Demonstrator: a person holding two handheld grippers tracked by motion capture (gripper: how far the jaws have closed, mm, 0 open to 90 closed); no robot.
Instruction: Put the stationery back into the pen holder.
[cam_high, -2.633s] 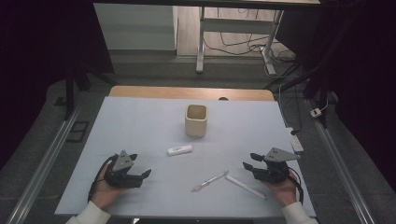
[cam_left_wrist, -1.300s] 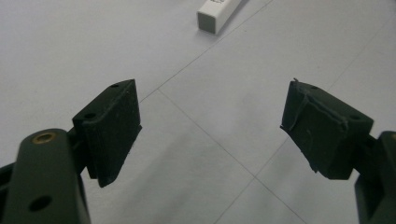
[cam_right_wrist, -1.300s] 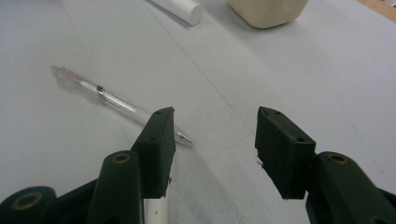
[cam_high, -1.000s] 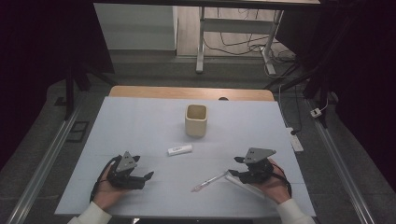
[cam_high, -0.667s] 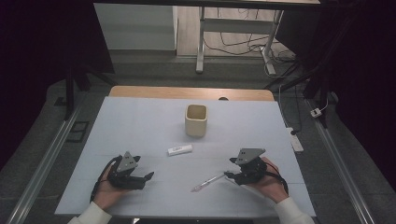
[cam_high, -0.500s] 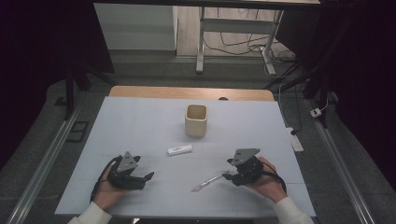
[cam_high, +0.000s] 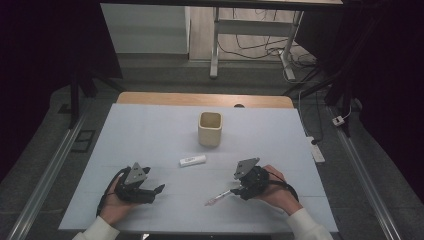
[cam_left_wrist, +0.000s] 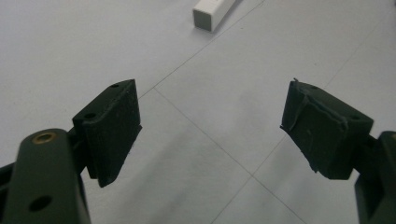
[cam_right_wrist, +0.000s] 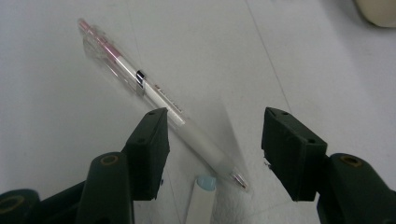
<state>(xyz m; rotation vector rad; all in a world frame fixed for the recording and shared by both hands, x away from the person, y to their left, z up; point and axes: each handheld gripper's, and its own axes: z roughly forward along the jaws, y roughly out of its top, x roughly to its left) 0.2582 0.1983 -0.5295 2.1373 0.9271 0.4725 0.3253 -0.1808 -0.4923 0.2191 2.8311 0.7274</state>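
High view: cup (cam_high: 210, 128) interior unclear; both grippers' fingers gape, right (cam_right_wrist: 212, 154) straddling pen (cam_right_wrist: 154, 95).

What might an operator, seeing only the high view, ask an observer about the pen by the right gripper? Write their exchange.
Operator: Is the pen gripped?
Observer: No. The right gripper has just been opening its jaws; the pen lies loose, tip end between them.
Operator: Anything else there?
Observer: A white stick with a pale blue end lies beside that tip.
Operator: And the left gripper?
Observer: Open, nothing between its jaws.
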